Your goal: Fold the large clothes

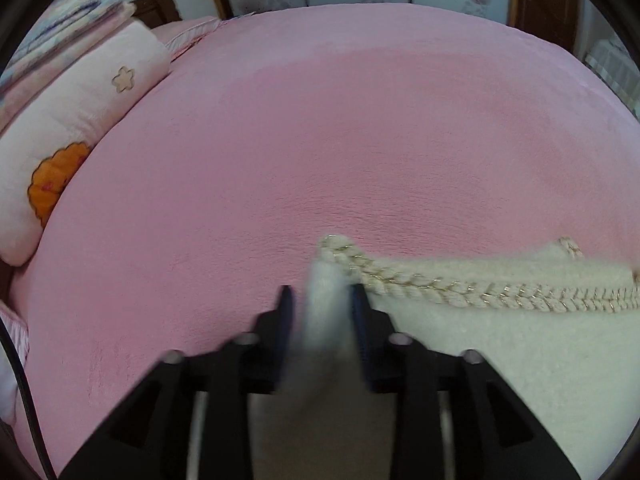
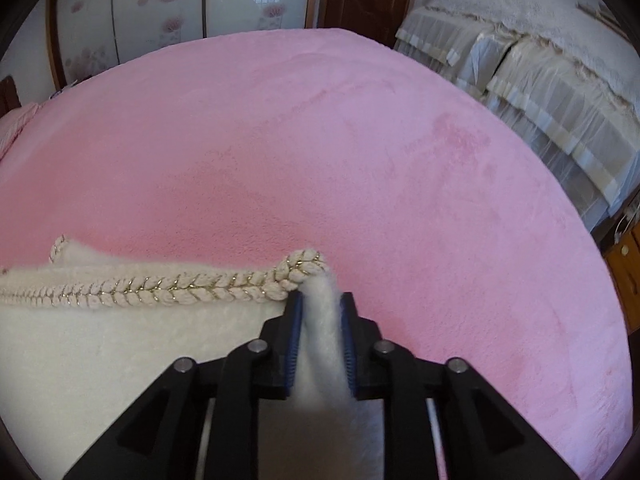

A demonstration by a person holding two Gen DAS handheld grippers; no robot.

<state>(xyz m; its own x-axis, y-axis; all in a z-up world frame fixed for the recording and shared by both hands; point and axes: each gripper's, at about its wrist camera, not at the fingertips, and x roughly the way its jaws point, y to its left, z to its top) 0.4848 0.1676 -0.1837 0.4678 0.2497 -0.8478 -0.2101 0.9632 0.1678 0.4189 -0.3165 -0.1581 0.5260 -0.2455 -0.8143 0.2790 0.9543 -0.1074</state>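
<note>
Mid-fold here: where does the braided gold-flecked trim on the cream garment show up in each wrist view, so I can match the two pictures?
Left wrist view: the braided trim runs from just beyond the left tongs out to the right edge.
Right wrist view: the braided trim runs from the left edge to the right tongs, ending in a knot-like bunch just above them.
Shared landmark: the pink bedspread beyond the cream garment.

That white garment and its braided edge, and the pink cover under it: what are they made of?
White garment: seemingly fluffy fleece or faux fur, matte, fuzzy nap. Braided trim: thick plaited cord, glinting gold thread. Pink bed cover: looks like plush velvety fleece, showing brushed shading marks.
</note>
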